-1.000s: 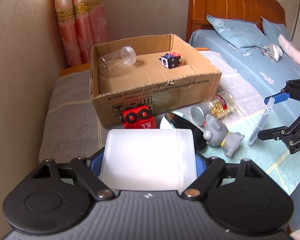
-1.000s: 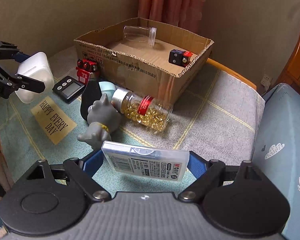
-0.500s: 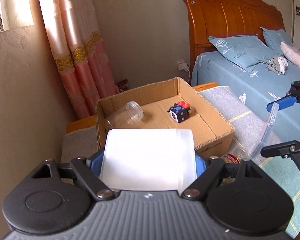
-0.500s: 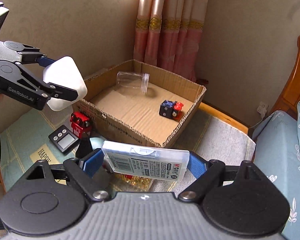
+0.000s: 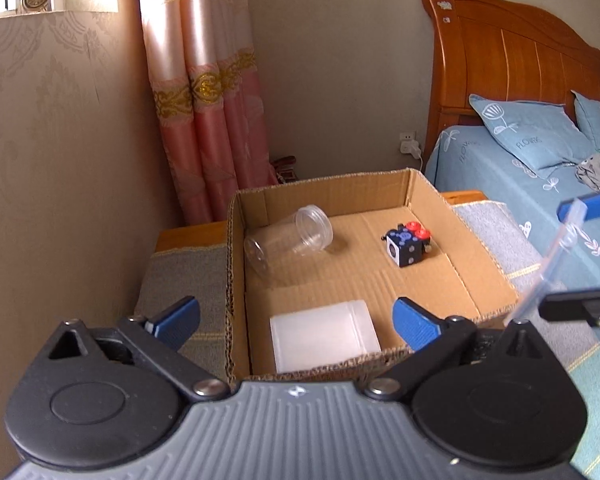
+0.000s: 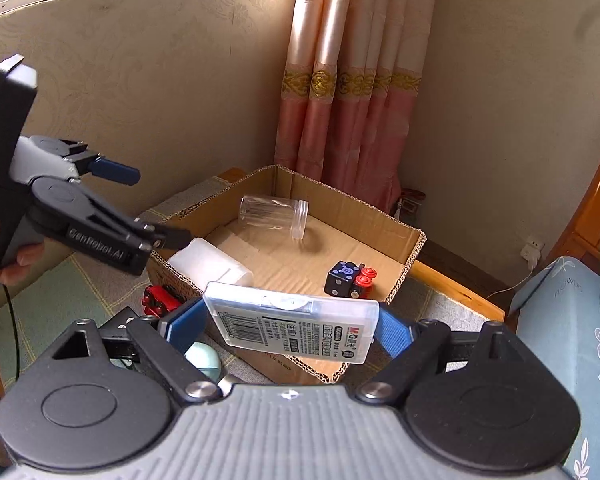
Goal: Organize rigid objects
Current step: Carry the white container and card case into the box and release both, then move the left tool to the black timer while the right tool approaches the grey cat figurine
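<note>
So far three things lie in the box (image 5: 236, 280): one clear jar (image 5: 288, 236), one cube (image 5: 406, 242) and one white tub (image 5: 324, 334). The left gripper (image 5: 296, 318) has just spread wide above the tub, empty. The right gripper (image 6: 282, 326) pinches one flat case (image 6: 292, 320), not yet over the box. One red toy (image 6: 160, 300) waits outside.

The right gripper (image 6: 286, 326) clamps a clear case (image 6: 292, 326) above the box (image 6: 396, 280), where a white tub (image 6: 210, 266), a jar (image 6: 274, 216) and a cube (image 6: 350, 280) lie.

Pink curtain (image 5: 204, 120), wooden headboard (image 5: 512, 80), blue pillow (image 5: 528, 136).
</note>
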A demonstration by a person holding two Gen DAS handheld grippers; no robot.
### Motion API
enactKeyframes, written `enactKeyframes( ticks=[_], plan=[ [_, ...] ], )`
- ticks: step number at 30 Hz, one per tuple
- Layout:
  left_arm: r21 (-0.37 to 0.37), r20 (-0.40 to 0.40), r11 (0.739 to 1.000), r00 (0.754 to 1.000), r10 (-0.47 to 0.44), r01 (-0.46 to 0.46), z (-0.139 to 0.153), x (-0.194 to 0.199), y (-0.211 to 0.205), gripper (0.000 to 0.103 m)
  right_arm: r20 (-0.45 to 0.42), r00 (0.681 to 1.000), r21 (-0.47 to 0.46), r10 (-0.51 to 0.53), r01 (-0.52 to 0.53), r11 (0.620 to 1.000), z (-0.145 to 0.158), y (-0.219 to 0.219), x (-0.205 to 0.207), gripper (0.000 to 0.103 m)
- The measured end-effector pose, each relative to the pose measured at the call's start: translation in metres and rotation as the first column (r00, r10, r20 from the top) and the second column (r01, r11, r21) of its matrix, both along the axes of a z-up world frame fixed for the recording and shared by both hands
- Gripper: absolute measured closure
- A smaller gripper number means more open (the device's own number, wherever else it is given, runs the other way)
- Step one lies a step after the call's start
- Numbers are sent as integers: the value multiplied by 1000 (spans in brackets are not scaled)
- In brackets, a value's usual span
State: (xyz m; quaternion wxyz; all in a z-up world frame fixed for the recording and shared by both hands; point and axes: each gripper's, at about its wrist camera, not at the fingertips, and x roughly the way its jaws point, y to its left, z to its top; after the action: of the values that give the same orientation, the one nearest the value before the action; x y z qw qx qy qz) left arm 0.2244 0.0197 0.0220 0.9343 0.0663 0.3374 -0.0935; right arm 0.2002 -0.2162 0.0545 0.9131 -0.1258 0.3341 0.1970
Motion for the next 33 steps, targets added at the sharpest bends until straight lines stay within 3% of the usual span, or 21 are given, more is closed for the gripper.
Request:
enactKeyframes(
  ticks=[8, 16, 19, 22, 33],
  plan=[
    [9, -47, 1000, 999, 27, -26, -21, -44, 6, 1, -61, 997, 17, -40, 41, 999, -6, 15, 40, 11],
    [3, -44, 999, 998, 47, -47, -21, -65, 15, 1, -195, 971, -61, -138, 128, 990, -27, 34, 87, 11],
    [0, -40, 998, 997, 60, -60, -19, -67, 20, 1, -170, 966, -45, -197, 192, 980, -28, 32, 91, 0],
    [-6, -51, 998, 997, 66, -66, -21, -67, 24, 1, -162, 965, -16, -205, 205, 979, -25, 28, 88, 0],
    [-11, -65, 997, 995, 80, -81, -24, -66, 28, 1, -115, 950, -55, -292, 287, 956, -22, 23, 61, 0]
  ],
)
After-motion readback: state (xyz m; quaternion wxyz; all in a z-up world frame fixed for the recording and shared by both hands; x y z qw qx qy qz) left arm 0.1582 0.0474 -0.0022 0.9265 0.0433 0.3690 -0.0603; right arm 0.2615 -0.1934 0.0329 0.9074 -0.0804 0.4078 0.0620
